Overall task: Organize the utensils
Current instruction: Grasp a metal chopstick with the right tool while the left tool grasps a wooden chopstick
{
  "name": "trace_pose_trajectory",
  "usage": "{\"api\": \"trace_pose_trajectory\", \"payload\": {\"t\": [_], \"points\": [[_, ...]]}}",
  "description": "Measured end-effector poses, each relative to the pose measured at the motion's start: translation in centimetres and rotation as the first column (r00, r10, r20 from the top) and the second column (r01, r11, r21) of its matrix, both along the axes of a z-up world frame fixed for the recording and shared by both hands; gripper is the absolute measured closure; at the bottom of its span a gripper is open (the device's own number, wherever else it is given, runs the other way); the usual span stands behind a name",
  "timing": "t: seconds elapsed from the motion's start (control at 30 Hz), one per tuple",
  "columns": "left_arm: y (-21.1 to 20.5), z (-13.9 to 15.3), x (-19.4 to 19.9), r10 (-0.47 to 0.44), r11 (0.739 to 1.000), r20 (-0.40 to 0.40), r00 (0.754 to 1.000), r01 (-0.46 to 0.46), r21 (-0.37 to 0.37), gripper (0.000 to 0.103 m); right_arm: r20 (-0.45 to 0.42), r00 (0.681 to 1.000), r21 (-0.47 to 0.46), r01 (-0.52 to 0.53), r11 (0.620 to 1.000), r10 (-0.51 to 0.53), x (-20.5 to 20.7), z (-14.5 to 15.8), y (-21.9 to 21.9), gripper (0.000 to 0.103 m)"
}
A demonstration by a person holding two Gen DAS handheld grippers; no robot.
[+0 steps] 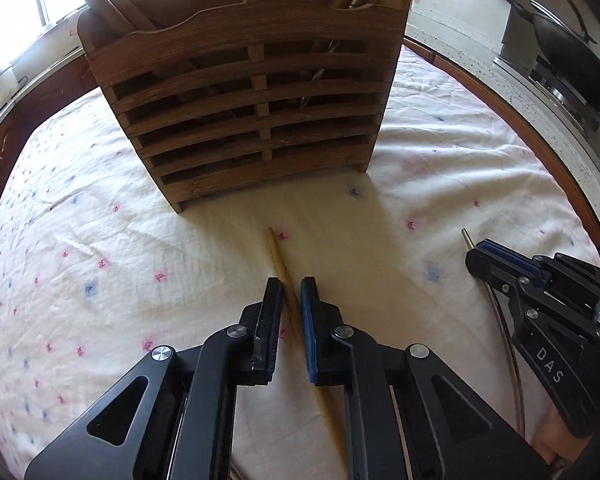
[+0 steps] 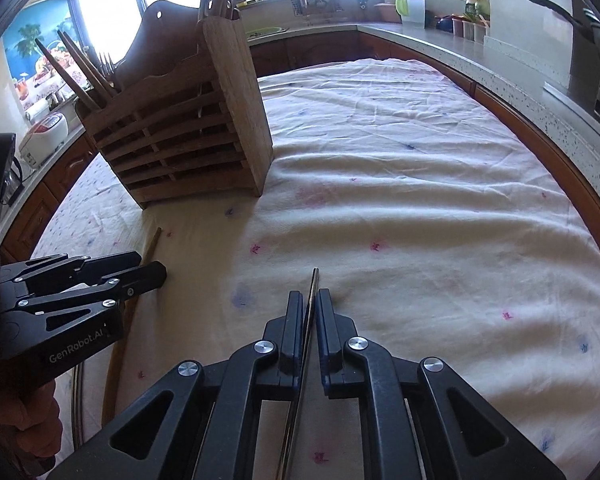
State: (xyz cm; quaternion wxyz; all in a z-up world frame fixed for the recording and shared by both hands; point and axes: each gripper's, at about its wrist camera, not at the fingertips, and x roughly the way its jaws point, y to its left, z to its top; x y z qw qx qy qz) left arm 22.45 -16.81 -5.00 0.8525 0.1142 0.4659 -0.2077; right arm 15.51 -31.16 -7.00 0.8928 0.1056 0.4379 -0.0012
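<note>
Wooden chopstick [image 1: 278, 258] between left tool's [image 1: 291, 286] jaws

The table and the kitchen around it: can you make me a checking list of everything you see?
Surface: tablecloth, cream with small pink and blue marks, wrinkled.
Job's things: wooden utensil holder standing upright, utensils already inside; wooden chopstick and metal chopstick near the front edge.
Clutter: nothing seen on the cloth.
Grippers: left gripper shut on the wooden chopstick; right gripper shut on the metal chopstick.
Cables: nothing seen.
Surroundings: wok on a stove, counter with jars, bright windows.
</note>
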Motion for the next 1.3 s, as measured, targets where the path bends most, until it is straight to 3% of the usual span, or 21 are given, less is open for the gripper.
{"api": "trace_pose_trajectory", "payload": {"t": [0.1,0.37,0.77,0.9,0.97,1.07,1.13,1.2,1.3], "points": [[0.5,0.1,0.0,0.011,0.999,-0.023,1.000,-0.012,-0.044,0.096,0.002,1.000,-0.027,0.001,1.000,-0.001,0.0,0.0,0.3,0.097],[3.3,1.1,-0.9,0.046,0.983,-0.089,0.995,-0.061,-0.172,0.096,0.040,0.999,0.042,0.027,0.999,-0.028,-1.2,0.9,-0.7,0.099],[2.9,0.5,-0.9,0.035,0.991,-0.127,0.991,-0.050,-0.122,0.094,-0.012,1.000,0.069,0.005,0.998,-0.004,-0.7,0.2,-0.6,0.093],[2.2,0.5,-0.6,0.018,0.992,-0.128,0.992,-0.033,-0.118,0.072,-0.017,1.000,0.062,-0.011,0.998,0.012,-0.6,0.1,-0.5,0.089],[1.4,0.4,-0.8,0.014,0.997,-0.095,0.995,-0.021,-0.079,0.072,-0.020,1.000,0.041,-0.018,0.999,0.019,-0.4,0.1,-0.2,0.089],[0.2,0.1,-1.1,-0.003,1.000,-0.037,0.999,0.002,-0.022,0.074,-0.016,0.999,-0.012,-0.033,0.999,0.033,0.0,0.1,0.4,0.089],[-0.1,0.0,-1.3,-0.012,1.000,-0.005,1.000,0.012,0.001,0.087,-0.012,0.999,-0.040,-0.038,0.998,0.038,0.1,0.0,0.7,0.089],[0.1,0.1,-1.2,-0.010,1.000,-0.005,1.000,0.010,-0.002,0.096,-0.010,0.999,-0.057,-0.040,0.998,0.040,0.1,0.0,0.8,0.091],[0.9,0.2,-1.0,0.001,0.999,-0.036,0.999,-0.003,-0.049,0.097,-0.006,1.000,-0.051,-0.025,0.998,0.024,0.0,0.0,0.5,0.098]]}}
